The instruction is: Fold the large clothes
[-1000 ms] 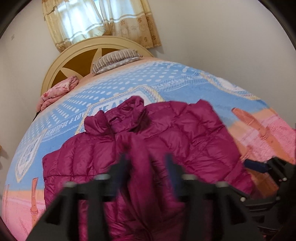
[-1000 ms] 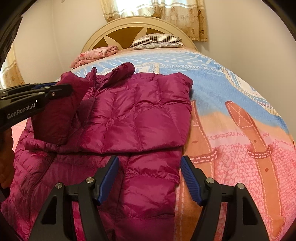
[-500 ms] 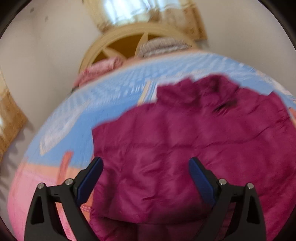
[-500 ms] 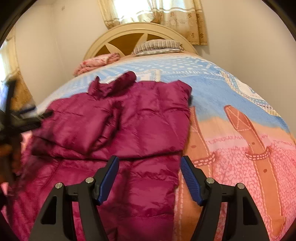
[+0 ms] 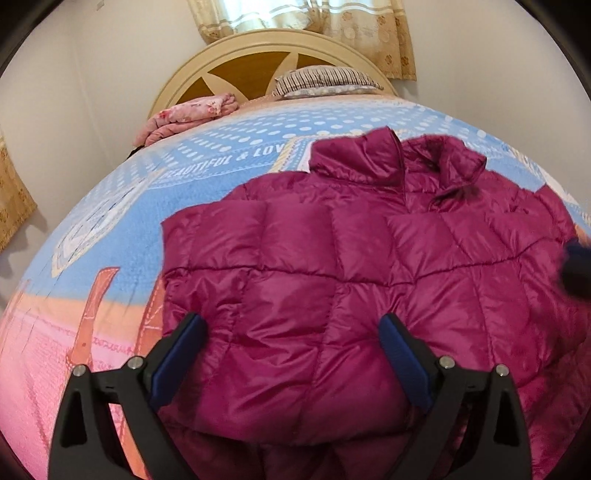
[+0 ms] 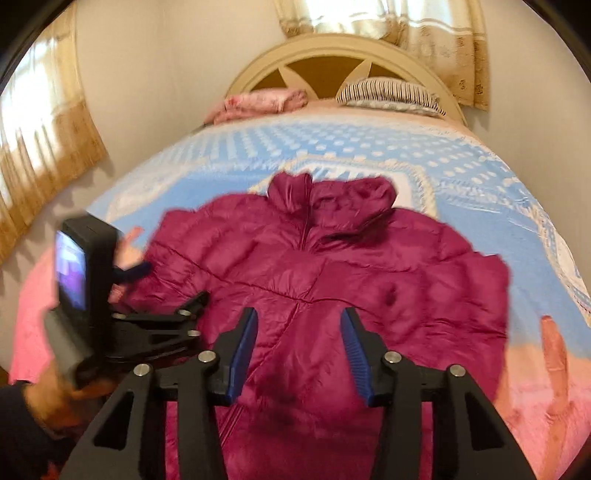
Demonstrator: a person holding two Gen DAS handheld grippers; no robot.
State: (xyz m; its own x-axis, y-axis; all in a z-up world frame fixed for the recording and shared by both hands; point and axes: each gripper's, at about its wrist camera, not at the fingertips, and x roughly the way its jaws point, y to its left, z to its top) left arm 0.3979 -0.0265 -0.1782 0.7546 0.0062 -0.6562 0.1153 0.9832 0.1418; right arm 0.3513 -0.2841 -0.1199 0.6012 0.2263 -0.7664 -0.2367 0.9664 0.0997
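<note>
Nearest, the left tongs (image 5: 291, 354) gape wide and empty while the right tongs (image 6: 299, 347), just narrowing, grip nothing above the magenta jacket (image 5: 351, 295), sleeves apparently folded in, lengthwise fold pending, well short of the headboard (image 5: 258, 55).

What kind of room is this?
It looks like a bedroom: there's a bed with a headboard, a pillow and a blanket, and a curtain behind.
</note>
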